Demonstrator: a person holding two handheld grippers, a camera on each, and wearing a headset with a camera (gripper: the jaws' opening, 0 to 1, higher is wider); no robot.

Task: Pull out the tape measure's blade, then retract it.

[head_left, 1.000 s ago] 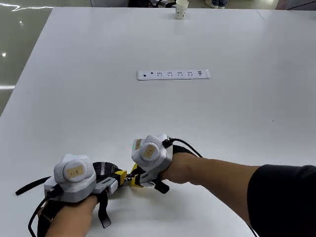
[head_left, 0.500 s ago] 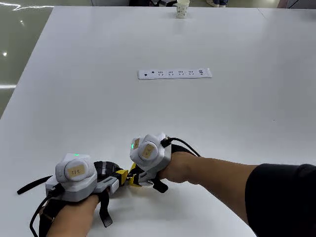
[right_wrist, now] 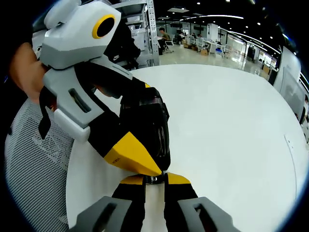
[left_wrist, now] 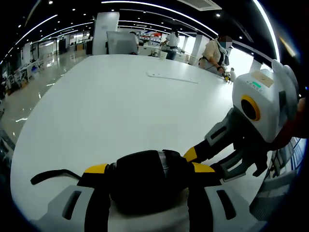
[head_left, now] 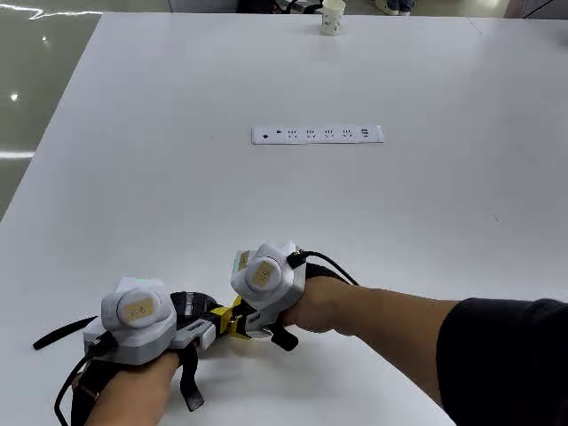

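The left gripper (left_wrist: 149, 170) is clamped around the black tape measure (left_wrist: 145, 189), which sits squarely between its yellow-tipped jaws above the white worktop (left_wrist: 111, 106). The right gripper (right_wrist: 155, 181) faces it, nearly touching, its jaws pinched almost together on the blade tip (right_wrist: 155, 178) just at the case

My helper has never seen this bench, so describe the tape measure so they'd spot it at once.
At the white table's near edge, two hand-held grippers meet. The tape measure is the rounded black case clamped between the left gripper's yellow-tipped jaws; unlike the flat white power strip mid-table, it is dark and chunky.
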